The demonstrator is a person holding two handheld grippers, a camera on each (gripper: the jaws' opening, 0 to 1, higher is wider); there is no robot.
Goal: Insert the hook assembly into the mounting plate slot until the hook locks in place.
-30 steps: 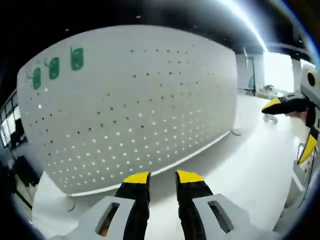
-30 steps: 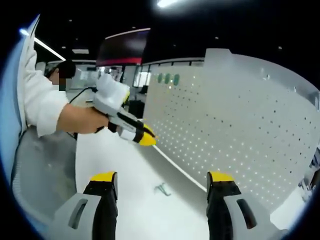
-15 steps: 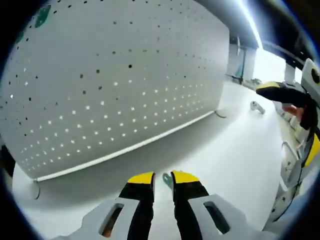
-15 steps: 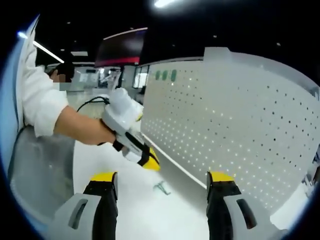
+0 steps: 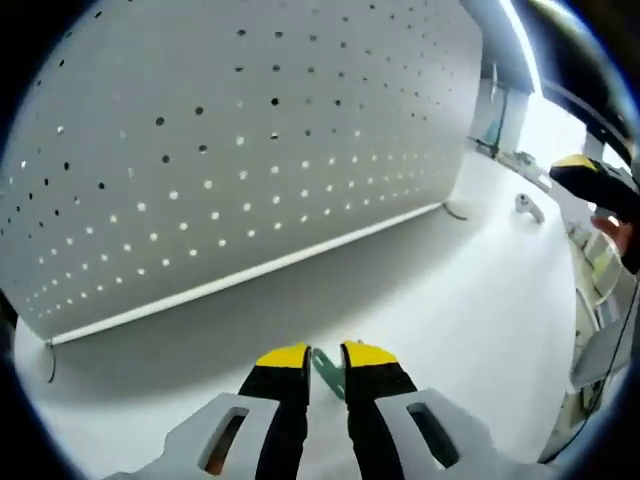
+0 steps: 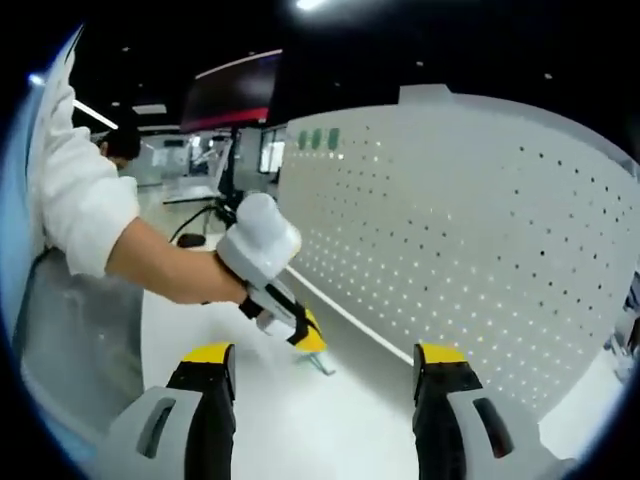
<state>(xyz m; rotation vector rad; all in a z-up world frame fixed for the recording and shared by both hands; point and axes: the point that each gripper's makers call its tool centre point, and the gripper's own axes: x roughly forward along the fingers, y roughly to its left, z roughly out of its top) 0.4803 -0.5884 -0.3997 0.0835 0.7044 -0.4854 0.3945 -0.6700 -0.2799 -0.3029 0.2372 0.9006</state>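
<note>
Hook between your left jaws, pegboard upright behind

Pegboard first, on your left: the tall white perforated mounting plate point(image 5: 240, 150) stands upright on the white tabletop point(image 5: 480, 300), its rows of small round holes running across the left gripper view, and its lower edge meets the table along a pale line. In that same view your left gripper point(image 5: 326, 356), black with yellow tips, has its jaws drawn narrow, and the small pale green metal hook point(image 5: 328, 370) sits in the slim gap between the tips, low against the table. You cannot tell from here whether the pads are actually pressing on it. Further right, near the far end of the plate, a small grey metal part point(image 5: 527, 207) lies on the table, and your right gripper shows at the edge.

In the right gripper view, your left hand point(image 6: 215, 290) in its white sleeve point(image 6: 80, 200) holds the left gripper angled down, its yellow tip right at the hook on the table, just in front of the plate. Your right gripper point(image 6: 324, 370) stands with its jaws wide apart and nothing between them, well back from the hook. Three green markers point(image 6: 316, 139) sit at the plate's top far corner
</note>
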